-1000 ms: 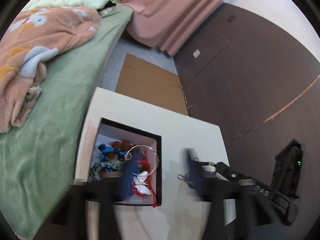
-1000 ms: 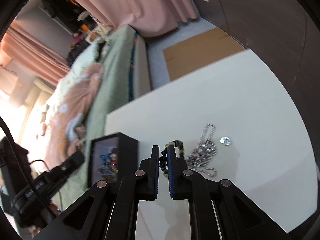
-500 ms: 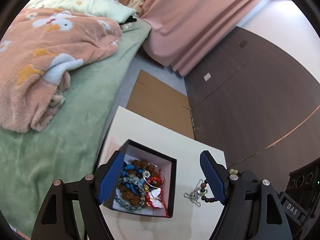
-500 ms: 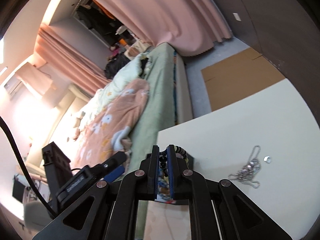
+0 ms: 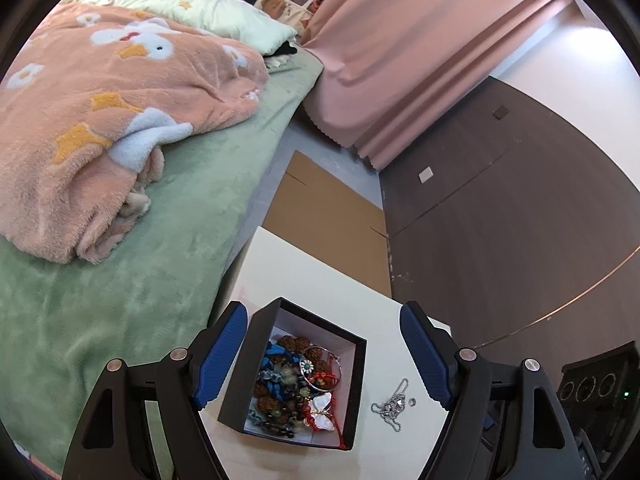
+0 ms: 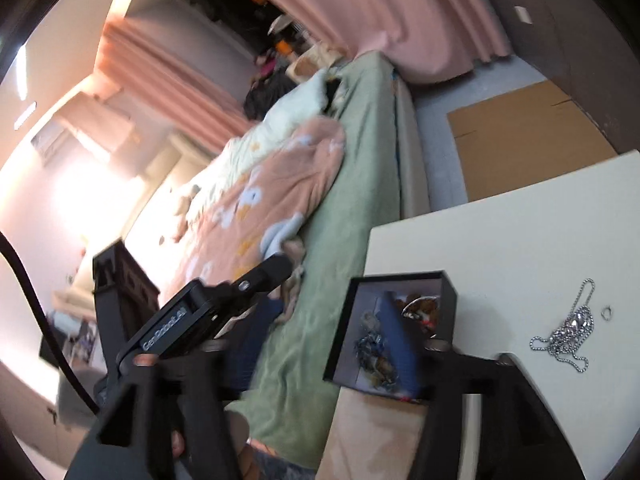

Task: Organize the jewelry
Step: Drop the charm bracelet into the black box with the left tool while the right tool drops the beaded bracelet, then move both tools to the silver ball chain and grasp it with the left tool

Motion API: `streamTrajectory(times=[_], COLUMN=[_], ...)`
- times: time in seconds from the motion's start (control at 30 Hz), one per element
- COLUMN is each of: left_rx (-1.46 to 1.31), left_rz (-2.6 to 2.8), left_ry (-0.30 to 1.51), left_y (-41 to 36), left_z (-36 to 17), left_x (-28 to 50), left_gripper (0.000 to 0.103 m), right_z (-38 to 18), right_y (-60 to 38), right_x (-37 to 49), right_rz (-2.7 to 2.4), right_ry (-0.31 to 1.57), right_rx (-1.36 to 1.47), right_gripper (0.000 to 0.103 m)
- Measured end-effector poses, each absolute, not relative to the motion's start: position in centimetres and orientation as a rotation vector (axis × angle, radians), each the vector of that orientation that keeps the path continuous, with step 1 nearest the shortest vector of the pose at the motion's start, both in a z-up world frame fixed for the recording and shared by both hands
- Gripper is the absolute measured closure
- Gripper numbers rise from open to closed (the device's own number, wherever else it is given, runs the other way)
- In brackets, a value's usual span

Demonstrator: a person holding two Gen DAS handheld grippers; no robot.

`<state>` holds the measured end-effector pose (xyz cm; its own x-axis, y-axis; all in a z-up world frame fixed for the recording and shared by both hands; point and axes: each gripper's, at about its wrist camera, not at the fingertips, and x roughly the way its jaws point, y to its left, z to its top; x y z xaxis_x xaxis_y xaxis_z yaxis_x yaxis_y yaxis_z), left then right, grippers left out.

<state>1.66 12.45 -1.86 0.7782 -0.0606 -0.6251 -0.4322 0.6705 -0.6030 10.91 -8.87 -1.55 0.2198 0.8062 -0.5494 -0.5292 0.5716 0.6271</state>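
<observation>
Both grippers' fingers [image 5: 224, 356] spread, the right's opening, above black box [image 5: 248, 364] heaped with beaded bracelets [image 5: 288, 384].

I see the black jewelry box [image 5: 294, 376] sitting open on the white counter [image 5: 320, 280], between the fingers of my left claw [image 5: 322, 356] and closer to its left finger. White-lined inside, it holds a heap: blue and brown beads, a silver bangle [image 5: 324, 364], red cord, a white butterfly pendant [image 5: 322, 414]. A silver ball chain [image 5: 390, 402] lies bunched on the counter just right of the box, inside the right finger, with a small ring [image 5: 412, 401] beside it.
</observation>
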Motion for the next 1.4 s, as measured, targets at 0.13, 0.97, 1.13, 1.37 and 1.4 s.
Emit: streamTrajectory(times=[0.13,0.97,1.13,1.37,1.4], left_rx=[-0.809,-0.481,-0.434,-0.359,-0.350], left_rz=[0.211,-0.041,-0.069,-0.100,-0.106], left_ry=[0.671,0.818,0.867,0.940,0.949], left_y=[11.7,-1.5,-3.3,-5.7,-6.0], left_z=[-1.9,-3.9,-5.1,-7.2,-7.5], left_x=[2.1,7.8,9.0,10.4,10.6], left_gripper=[0.024,0.027,0.030,0.039,0.039], right_z=[-2.1,-4.7,-5.1,-6.0,-6.1], right_y=[-11.3,-24.5,-25.6,-27.2,-27.4], right_x=[12.1,16.4,16.7,17.7,17.8], right_rz=[0.897,0.520,0.499,0.447,0.443], right_ry=[0.991,1.126,1.155,1.196,1.198], right_rx=[0.374,0.403,0.403,0.415,0.418], right_gripper=[0.039,0.039,0.039,0.039,0.039])
